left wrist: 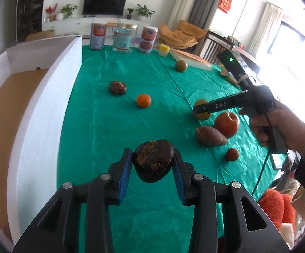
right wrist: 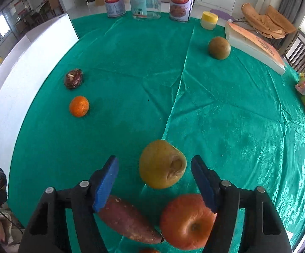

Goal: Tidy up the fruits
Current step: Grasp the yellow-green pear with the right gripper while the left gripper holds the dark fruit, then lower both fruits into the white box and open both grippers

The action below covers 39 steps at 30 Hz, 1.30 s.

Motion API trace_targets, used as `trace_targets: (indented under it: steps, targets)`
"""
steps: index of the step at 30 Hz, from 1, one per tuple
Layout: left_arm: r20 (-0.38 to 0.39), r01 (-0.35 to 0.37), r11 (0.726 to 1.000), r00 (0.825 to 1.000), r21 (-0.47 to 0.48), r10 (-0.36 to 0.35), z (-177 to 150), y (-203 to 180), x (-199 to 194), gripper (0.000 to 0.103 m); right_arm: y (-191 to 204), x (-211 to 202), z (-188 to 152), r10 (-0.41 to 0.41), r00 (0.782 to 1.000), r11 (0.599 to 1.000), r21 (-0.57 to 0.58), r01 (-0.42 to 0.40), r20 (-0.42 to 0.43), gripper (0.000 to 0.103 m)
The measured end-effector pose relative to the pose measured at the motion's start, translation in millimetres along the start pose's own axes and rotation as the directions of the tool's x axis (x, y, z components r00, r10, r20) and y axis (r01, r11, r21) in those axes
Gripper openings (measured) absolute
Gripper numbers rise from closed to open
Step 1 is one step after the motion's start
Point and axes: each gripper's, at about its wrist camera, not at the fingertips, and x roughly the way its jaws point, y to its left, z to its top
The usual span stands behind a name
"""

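The left gripper jaws clamp a dark, firm-looking fruit above the desk, while the right gripper jaws straddle, untouching, a yellow pear, seemingly soft and bruisable, best held across its middle

Materials and surface finishes on the counter and tools.

The counter wears a glossy green satin-like cloth, creased and catching highlights. The left tool is matt black plastic with ribbed blue pads and bright metal pins; the dark fruit pressed between them is dull, mottled and rough. The right tool is of the same make. Near it, a yellow fruit looks matt and wrinkled at one end, the red apple smooth and waxy, the sweet potato dry and coarse. Far off stands a clear glossy jar with a metallic lid; at left, a matt white box wall.
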Motion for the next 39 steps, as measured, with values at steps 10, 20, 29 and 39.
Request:
trace_targets:
  steps: [10,20,29,39]
  targets:
    - [0.085,0.146,0.979,0.987,-0.144,-0.135,27.8,27.1,-83.1,0.038,1.1,-82.2,-11.5,0.239,0.941,0.953,0.129,-0.275,0.241,0.051]
    - [0.063,-0.198,0.922,0.971,-0.331,0.231,20.0,147.6,-153.1,0.038,217.2,-120.9,-21.9,0.673,0.723,0.739,-0.179,-0.649,0.159,0.051]
    - [-0.147,-0.399,0.818,0.916,-0.414,0.373,-25.9,215.2,-101.0,0.039,343.1,-79.0,-6.6,0.543,0.839,0.791,-0.358,-0.496,0.038,0.052]
    - [0.066,-0.329,0.892,0.928,-0.311,0.366,1.4,145.2,-120.4,0.088,238.6,-123.5,-47.0,0.512,0.777,0.858,-0.269,-0.438,0.366,0.085]
